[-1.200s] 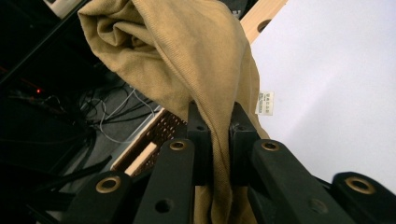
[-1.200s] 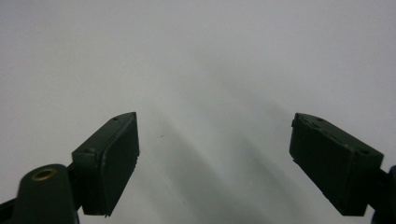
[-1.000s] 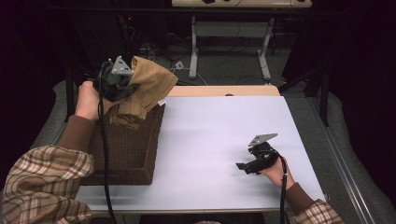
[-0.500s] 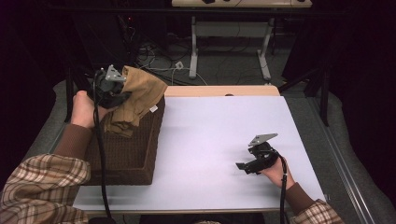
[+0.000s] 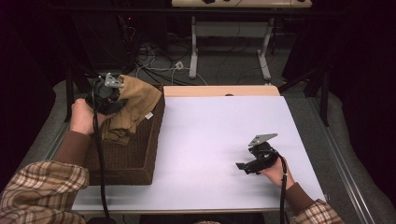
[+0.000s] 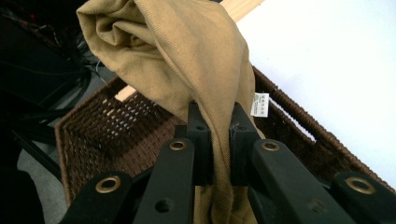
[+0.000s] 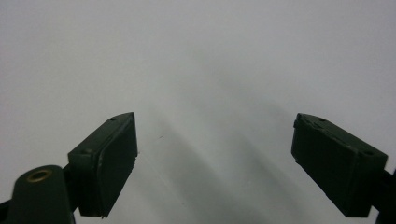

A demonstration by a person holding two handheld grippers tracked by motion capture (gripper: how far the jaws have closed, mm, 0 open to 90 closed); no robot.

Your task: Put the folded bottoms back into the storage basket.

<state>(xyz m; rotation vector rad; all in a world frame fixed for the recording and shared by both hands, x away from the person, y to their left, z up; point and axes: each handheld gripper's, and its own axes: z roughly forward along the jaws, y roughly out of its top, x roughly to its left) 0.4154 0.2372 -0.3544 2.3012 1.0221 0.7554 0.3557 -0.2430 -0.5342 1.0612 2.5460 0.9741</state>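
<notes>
The left gripper (image 5: 122, 100) is clenched on a tan cloth (image 5: 132, 107), and it holds that cloth over the far end of a dark brown wicker basket (image 5: 135, 154). In the left gripper view the two black jaws pinch a narrow fold of the cloth (image 6: 187, 56) between them, with fabric bunched in soft rolls above the pinch and a strip trailing down below it. The weave is a fine twill, mustard-tan all over, with no print. A small white label (image 6: 261, 104) hangs from one edge, just beside the jaws. From the high view the cloth drapes across the basket's far corner, part of it spilling inside and part lying on the rim nearest the white surface (image 5: 215, 135). The basket (image 6: 116, 135) is woven, open-topped and rectangular, standing at the left edge of the surface.

The right gripper (image 5: 246, 165) rests low on the white surface, well apart from the basket, near the right front. Its jaws stand wide and released, with nothing between them but the bare surface (image 7: 201, 70).
</notes>
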